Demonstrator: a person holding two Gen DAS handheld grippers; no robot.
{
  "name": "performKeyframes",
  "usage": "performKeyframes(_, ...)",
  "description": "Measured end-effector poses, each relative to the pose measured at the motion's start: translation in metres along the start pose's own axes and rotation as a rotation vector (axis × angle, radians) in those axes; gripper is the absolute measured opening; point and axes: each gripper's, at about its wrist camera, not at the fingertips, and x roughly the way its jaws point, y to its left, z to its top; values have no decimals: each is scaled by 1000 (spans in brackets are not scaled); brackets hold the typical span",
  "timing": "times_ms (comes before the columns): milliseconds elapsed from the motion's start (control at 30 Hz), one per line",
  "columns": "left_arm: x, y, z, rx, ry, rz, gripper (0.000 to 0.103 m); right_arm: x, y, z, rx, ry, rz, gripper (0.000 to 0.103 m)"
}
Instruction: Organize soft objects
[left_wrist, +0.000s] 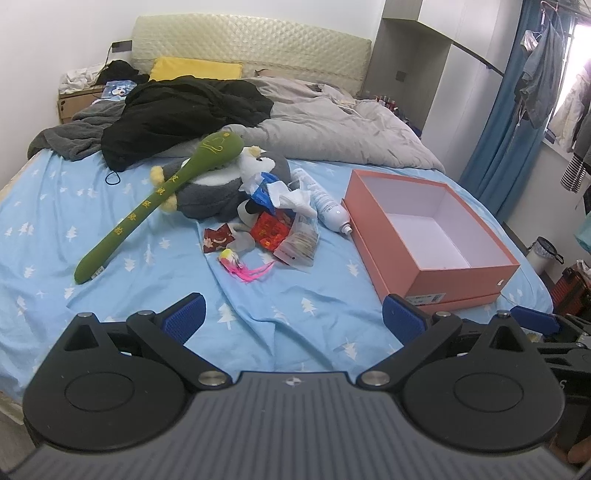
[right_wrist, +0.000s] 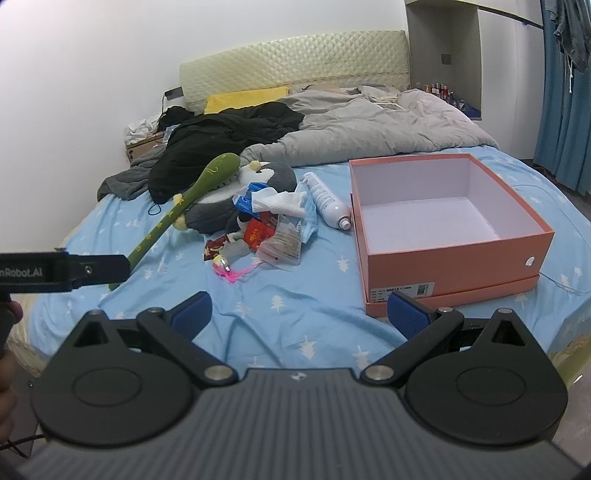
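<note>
- Grippers first: we see the left gripper (left_wrist: 293, 317) at the bottom of its own view with both blue pads spread wide and nothing between them, only blue sheet behind the gap.
- We see the right gripper (right_wrist: 299, 314) likewise low in its view, jaws wide apart and empty; its right pad overlaps the near corner of the box in the picture, contact not determinable.
- In the right wrist view a dark bar of the left gripper enters from the left edge, mid-height, crossing in front of the lower end of the green toy.
- We note the bed sheet (left_wrist: 258, 306), light blue with white tree marks, filling the centre of both frames.
- We log the soft items in a pile at frame centre: a long green plush stick (left_wrist: 159, 199) lying diagonally, its head resting on a grey and white plush penguin (left_wrist: 218, 188).
- Just right of the penguin we see crumpled white tissue (left_wrist: 291, 197), a white spray bottle (left_wrist: 327, 208) on its side, red packets (left_wrist: 267, 229) and a clear pouch (left_wrist: 301, 245).
- A small toy with pink tassel (left_wrist: 243, 267) lies at the near edge of the pile.
- We record the orange box (left_wrist: 458, 273) at right of centre, open, white inside, nothing in it, sitting on its lid near the bottle.
- Upper frame: grey duvet (left_wrist: 332, 125), black garment (left_wrist: 177, 114), yellow pillow (left_wrist: 195, 68).
</note>
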Motion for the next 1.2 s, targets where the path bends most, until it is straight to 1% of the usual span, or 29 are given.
performKeyframes(833,2,0,-2,-3,-2,2,103,2,-1,-1,4,13,-4,103)
performKeyframes(933,3,1,-4,8,-9,15,103,4,-1,-2,5,18,-2,103)
performKeyframes(1067,7,5,-3,-7,-8,11,103,6,-1,-3,5,21,-8,103)
performKeyframes(1200,13,6,-3,-12,-8,23,103,11,-2,-5,6,25,-14,103)
